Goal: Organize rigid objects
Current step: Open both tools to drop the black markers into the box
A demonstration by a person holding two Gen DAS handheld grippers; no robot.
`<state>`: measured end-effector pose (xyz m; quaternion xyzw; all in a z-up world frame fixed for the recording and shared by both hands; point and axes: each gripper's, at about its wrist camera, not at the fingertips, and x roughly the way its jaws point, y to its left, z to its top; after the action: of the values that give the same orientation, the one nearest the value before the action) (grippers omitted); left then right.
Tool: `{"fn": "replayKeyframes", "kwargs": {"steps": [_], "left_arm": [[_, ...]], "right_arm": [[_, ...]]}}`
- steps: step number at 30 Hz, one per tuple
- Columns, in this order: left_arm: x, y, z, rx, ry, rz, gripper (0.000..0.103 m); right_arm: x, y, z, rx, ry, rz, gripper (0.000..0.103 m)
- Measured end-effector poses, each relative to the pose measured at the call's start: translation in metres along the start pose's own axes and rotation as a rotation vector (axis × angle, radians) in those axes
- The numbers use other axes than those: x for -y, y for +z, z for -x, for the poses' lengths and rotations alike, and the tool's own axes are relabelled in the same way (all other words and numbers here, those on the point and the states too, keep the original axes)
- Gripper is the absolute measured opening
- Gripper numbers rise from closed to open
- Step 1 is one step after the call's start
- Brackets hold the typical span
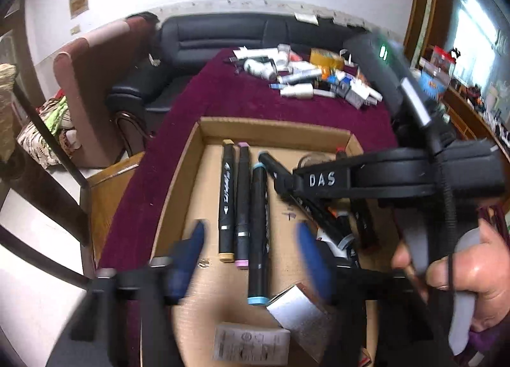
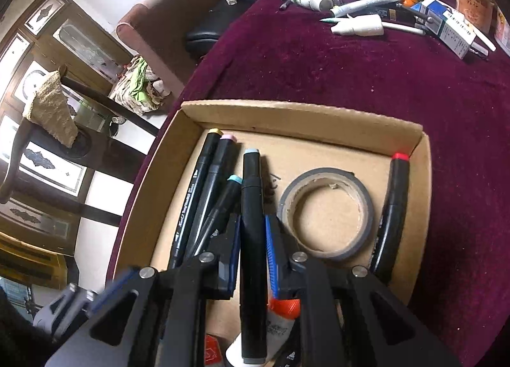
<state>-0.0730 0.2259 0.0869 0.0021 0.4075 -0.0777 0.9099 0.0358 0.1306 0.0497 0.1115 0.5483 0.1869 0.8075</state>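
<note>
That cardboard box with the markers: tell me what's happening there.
A person is sorting loose items into the cardboard box with two handheld grippers. The right gripper is shut on a black marker with a pale blue-grey cap, holding it over the box. The left gripper stands open above three markers laid side by side. A tape roll and a red-capped marker are already inside; more clutter waits on the maroon cloth.

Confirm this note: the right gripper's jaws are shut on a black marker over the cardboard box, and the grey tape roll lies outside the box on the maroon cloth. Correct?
Not quite. The right wrist view shows the grey tape roll inside the cardboard box, not on the maroon cloth. The right gripper does grip the black marker.
</note>
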Motion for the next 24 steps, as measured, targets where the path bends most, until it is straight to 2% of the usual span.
{"fn": "replayKeyframes", "kwargs": {"steps": [1, 4, 10, 12, 18, 21, 24], "left_arm": [[0.000, 0.000, 0.006, 0.023, 0.014, 0.002, 0.076], [0.002, -0.002, 0.018, 0.062, 0.062, -0.007, 0.076], [0.007, -0.003, 0.037, 0.106, 0.100, -0.012, 0.077], [0.011, -0.003, 0.042, 0.119, 0.114, -0.018, 0.077], [0.025, -0.004, 0.053, 0.138, 0.141, -0.042, 0.082], [0.037, -0.004, 0.056, 0.143, 0.158, -0.064, 0.090], [0.051, -0.005, 0.061, 0.158, 0.180, -0.094, 0.092]], "right_arm": [[0.001, 0.000, 0.000, -0.003, 0.003, -0.005, 0.016], [0.001, -0.003, 0.004, -0.013, 0.029, -0.010, 0.029], [-0.005, -0.014, 0.032, 0.042, 0.021, 0.049, 0.036], [-0.005, -0.019, 0.044, 0.063, 0.022, 0.061, 0.041], [0.012, -0.033, 0.074, 0.105, 0.029, 0.062, 0.042], [0.029, -0.041, 0.088, 0.120, 0.026, 0.046, 0.043], [0.051, -0.049, 0.100, 0.134, 0.018, 0.027, 0.043]]}}
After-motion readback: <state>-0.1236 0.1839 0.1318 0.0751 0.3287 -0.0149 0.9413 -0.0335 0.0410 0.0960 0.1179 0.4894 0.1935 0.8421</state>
